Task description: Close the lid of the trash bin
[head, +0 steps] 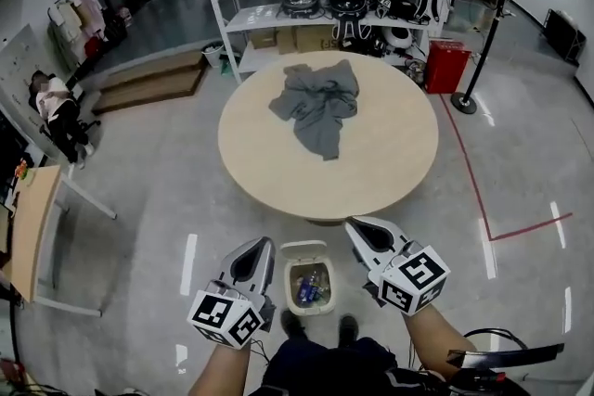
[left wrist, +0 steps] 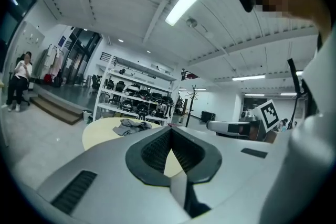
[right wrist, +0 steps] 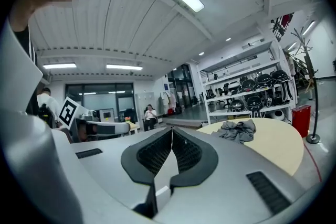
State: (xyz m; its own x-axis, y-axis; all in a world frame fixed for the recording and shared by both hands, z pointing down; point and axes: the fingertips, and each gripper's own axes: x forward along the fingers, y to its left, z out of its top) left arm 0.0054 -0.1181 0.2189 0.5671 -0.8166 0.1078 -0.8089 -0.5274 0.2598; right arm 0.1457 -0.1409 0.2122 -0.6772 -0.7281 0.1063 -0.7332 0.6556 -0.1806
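Trash bin (head: 290, 285) stood open on the floor by the person's shoes (head: 291, 323), lid (head: 303, 248) up. Left gripper (head: 264, 246) and right gripper (head: 356, 227) hung on either side, jaws pressed together, holding nothing. Round table (head: 278, 172) stood just behind.

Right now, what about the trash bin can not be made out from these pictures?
Trash bin: both gripper views aim above it, so neither shows it.
Lid hinge: too small in the head view.
Bin contents: too small in the head view to name.
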